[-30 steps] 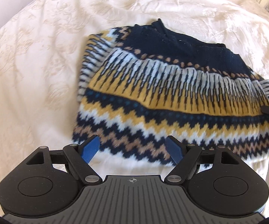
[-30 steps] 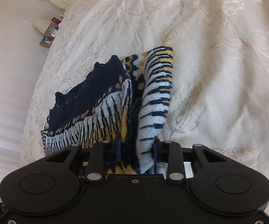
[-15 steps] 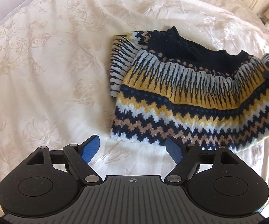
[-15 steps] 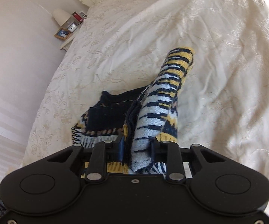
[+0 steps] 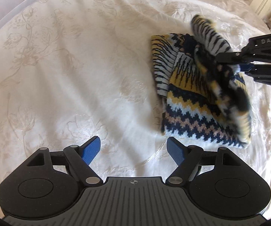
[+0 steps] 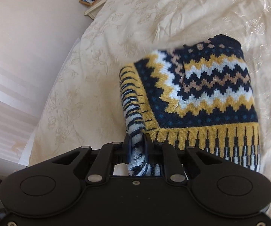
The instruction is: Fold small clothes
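On the cream bedspread (image 5: 64,79), your right gripper (image 6: 136,146) is clamped on the sweater (image 5: 195,101) — lay the flap edge-to-edge; left gripper (image 5: 133,148) gapes, idle.

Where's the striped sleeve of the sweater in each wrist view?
Left wrist: the striped sleeve is upper right, blurred, lifted over the sweater, pinched by the right gripper entering from the right edge.
Right wrist: the sleeve is low centre, clamped between the right gripper's fingers.
Shared landmark: the sweater's yellow, white and navy zigzag bands on the cream bedspread.
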`<action>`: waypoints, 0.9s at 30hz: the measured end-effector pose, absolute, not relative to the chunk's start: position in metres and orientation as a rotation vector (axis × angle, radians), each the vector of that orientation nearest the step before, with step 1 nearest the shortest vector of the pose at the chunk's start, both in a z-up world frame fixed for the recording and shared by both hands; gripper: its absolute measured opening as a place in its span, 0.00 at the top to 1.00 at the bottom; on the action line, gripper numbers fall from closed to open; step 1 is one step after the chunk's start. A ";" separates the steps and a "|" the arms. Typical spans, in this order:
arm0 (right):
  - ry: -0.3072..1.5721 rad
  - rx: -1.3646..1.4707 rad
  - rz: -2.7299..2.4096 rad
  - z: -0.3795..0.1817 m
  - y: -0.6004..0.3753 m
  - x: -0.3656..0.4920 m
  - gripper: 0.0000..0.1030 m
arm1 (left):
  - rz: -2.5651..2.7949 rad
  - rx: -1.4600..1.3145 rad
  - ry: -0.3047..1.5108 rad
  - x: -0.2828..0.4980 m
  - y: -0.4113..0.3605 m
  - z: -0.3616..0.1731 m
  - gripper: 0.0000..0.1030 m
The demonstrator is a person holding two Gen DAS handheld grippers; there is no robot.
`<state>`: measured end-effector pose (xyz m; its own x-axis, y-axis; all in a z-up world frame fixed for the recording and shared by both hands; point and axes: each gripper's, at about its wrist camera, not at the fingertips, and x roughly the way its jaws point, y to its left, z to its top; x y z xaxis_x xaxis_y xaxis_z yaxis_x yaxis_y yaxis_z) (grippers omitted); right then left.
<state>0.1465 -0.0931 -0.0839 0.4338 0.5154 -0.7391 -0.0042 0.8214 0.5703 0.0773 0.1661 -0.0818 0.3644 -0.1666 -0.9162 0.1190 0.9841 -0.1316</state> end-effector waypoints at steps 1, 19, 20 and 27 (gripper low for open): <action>1.102 0.511 0.343 -0.088 -0.083 0.147 0.77 | -0.179 -0.048 1.186 0.077 0.170 -0.083 0.25; 1.013 0.052 0.368 -0.067 -0.059 0.071 0.27 | -0.219 -0.140 1.159 0.113 0.179 -0.076 0.25; 1.013 -0.002 0.381 -0.069 -0.052 0.064 0.26 | -0.226 -0.137 1.155 0.116 0.177 -0.074 0.25; 0.968 -0.268 0.421 -0.096 -0.006 0.040 0.26 | -0.264 -0.146 1.157 0.133 0.168 -0.069 0.25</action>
<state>0.0404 -0.0061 -0.0960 0.4962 0.2252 -0.8385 -0.4600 0.8873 -0.0340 0.1326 0.1683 -0.0688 0.3755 -0.2799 -0.8836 0.1306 0.9598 -0.2485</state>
